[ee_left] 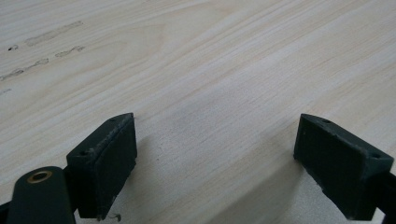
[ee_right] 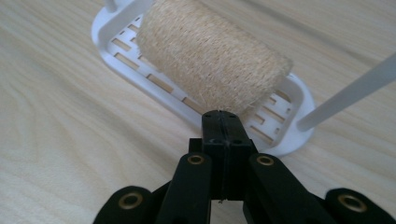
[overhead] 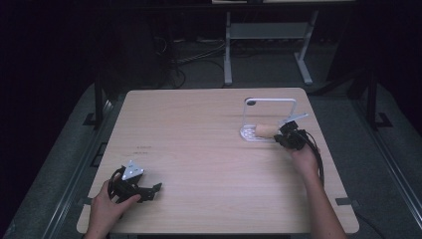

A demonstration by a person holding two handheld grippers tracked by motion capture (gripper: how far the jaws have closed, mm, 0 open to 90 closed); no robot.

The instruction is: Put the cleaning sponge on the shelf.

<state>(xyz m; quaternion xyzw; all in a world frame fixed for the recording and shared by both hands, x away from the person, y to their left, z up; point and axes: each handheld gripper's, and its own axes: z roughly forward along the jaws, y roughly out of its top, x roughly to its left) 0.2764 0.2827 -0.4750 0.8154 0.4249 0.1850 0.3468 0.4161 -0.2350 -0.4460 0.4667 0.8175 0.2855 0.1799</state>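
nearest to me, the left gripper (overhead: 149,191) sat low on the wooden table (overhead: 199,149), close to the front edge, in the person's left hand (overhead: 104,209). its two black jaws stood wide apart with nothing but bare wood between them. it was far from the work.

further out, on the other side, the right gripper (overhead: 281,137) was held in the right hand (overhead: 306,157). its jaws were pressed tight together, pad against pad, and there was nothing held in them. from its own camera the closed tip (ee_right: 219,122) sat right at the near end of a rough, tan roll (ee_right: 210,60), touching it or almost touching it; i could not tell which.

the roll lay on its side on a little white rack (ee_right: 292,140) with slots in its base. its long way ran straight out from the gripper, so the tip faced its round end and not its side. from above, the roll (overhead: 263,131) lay just left of the right gripper, with the rack's thin white handle (overhead: 271,102) arching over behind it.

the right hand was by far the nearer one. i thought a push along the roll's long way would slide it across the rack, and to pick it up the jaws would have to open first.
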